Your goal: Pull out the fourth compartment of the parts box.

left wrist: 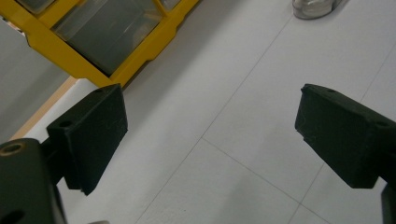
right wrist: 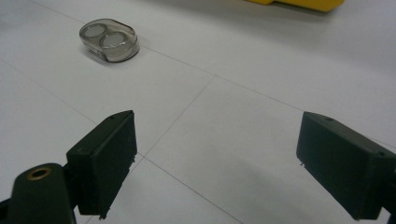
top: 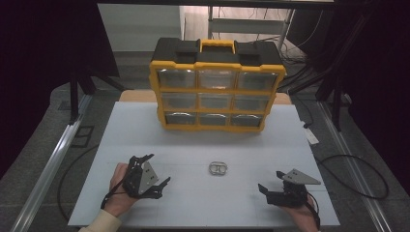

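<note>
A small clear oval case (top: 218, 168) holding two round pieces lies flat on the white table (top: 203, 205), near the middle. It appears upper left in the right gripper view (right wrist: 109, 39) and at the top edge of the left gripper view (left wrist: 313, 7). My left gripper (top: 159, 167), held in a hand at the case's left, is open with nothing between its jaws (left wrist: 210, 135). My right gripper (top: 270, 180) rests to the case's right, also open and empty (right wrist: 215, 158). Both are well apart from the case.
A yellow and black organizer (top: 216, 87) with several clear drawers stands upright at the table's far side (left wrist: 107, 42) (right wrist: 299, 3). A metal rail (top: 53, 159) runs along the left, cables (top: 353, 169) lie on the floor at the right.
</note>
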{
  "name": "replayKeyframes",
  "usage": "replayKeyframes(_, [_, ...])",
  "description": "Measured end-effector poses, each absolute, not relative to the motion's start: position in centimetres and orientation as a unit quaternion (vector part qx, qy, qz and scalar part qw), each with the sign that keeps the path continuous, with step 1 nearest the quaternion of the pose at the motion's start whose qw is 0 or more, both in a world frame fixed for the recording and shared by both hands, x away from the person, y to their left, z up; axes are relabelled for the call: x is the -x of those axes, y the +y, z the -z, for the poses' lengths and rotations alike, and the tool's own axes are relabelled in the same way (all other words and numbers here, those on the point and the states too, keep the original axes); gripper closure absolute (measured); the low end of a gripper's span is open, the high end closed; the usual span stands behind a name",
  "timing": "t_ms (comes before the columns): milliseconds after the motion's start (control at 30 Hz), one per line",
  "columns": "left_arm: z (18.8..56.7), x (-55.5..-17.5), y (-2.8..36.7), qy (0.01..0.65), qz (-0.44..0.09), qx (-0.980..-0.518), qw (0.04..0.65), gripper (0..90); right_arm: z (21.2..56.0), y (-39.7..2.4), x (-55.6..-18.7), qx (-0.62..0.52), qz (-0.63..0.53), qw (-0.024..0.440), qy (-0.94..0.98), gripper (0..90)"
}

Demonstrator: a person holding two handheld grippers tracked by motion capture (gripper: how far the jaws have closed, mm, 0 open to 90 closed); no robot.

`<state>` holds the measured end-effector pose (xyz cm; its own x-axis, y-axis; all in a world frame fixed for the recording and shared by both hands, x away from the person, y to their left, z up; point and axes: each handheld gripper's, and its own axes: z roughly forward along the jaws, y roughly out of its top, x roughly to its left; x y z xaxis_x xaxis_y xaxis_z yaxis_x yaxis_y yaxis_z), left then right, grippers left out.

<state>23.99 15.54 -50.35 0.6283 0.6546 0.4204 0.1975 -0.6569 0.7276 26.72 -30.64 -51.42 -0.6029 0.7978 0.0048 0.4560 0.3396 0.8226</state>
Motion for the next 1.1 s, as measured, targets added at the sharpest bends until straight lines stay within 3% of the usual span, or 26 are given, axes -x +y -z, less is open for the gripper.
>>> replayKeyframes(1100, [50.3, -24.3, 14.1, 0.202, -0.426, -0.838, 0.274, 9.7, 51.5, -30.6, -26.8, -0.395, -0.410, 0.208, 0.795, 12.8])
